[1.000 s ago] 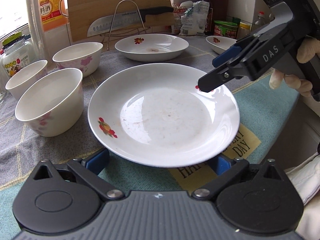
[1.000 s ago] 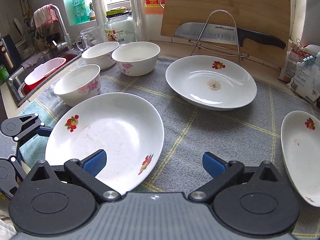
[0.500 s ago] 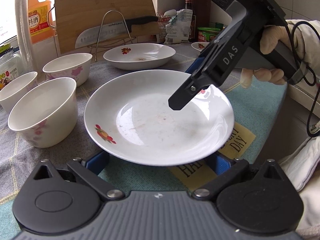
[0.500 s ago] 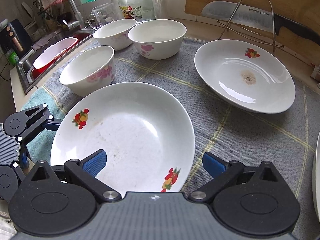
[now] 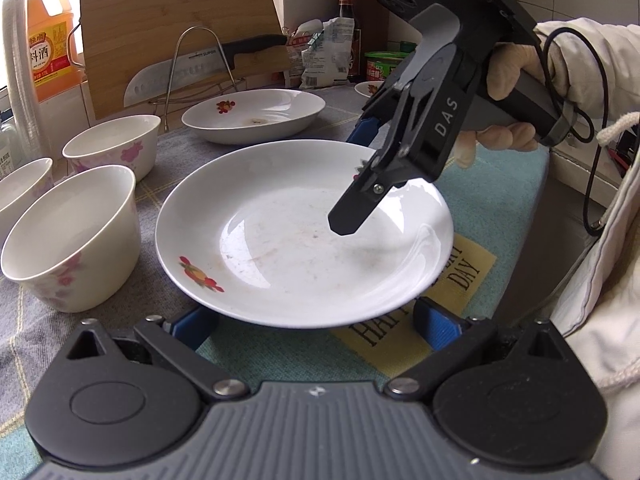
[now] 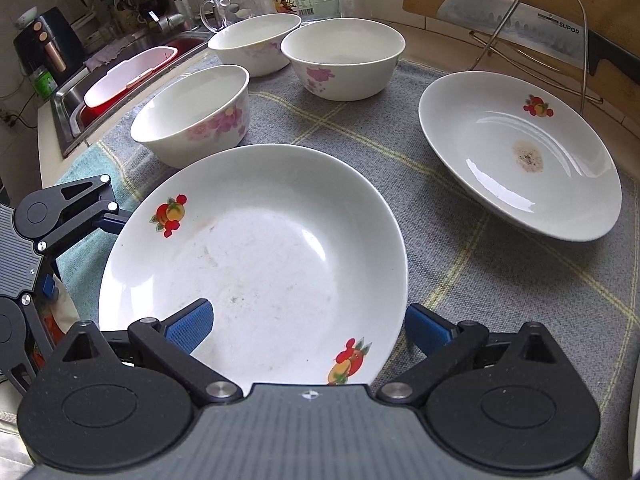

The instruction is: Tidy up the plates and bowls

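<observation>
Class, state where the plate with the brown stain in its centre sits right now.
In the right wrist view, the stained plate lies at the right on the grey cloth, in front of the wire rack.

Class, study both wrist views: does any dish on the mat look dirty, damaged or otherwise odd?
Yes. The far plate has a brown speckled stain at its centre, and the near plate shows faint smears across its base. The three bowls look clean; no chips or cracks are visible.
</observation>
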Available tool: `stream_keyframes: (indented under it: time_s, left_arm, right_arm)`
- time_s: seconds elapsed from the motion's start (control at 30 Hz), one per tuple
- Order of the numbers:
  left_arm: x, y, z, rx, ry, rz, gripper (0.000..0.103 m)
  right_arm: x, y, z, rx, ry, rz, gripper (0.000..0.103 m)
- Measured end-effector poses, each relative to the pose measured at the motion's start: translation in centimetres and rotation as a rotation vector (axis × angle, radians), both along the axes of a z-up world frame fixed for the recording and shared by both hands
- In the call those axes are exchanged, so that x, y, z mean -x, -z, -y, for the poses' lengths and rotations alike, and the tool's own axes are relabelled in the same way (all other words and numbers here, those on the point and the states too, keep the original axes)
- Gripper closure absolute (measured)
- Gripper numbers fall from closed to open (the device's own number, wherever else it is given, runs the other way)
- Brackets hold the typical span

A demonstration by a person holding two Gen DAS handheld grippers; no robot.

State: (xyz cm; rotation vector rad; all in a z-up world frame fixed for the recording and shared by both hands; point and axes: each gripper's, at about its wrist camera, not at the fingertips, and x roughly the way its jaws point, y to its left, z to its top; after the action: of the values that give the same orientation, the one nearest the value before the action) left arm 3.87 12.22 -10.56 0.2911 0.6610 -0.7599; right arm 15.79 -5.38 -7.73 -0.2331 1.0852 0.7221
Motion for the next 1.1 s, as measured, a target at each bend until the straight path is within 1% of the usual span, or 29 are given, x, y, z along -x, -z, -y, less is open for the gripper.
stream_keyframes:
  time_s: [0.2,0.43,1.1]
  left_arm:
    - [0.1,0.1,-0.1,0.006,-0.001,0.008,0.0]
    - [0.2,0.1,0.0,0.014,-0.053,0.016,0.001]
    - [0.1,-0.1,-0.3,0.027,-0.029,0.021,0.001]
  right_arm:
    - [-0.6,0.0,-0.3,-0.016,-0.033,-0.02,0.0]
    - [-1.5,-0.1,-0.6,-0.021,-0.049,-0.056,0.0]
    - [-2.6,0.0,-1.6,-0.014,-0.079,-0.091,0.0]
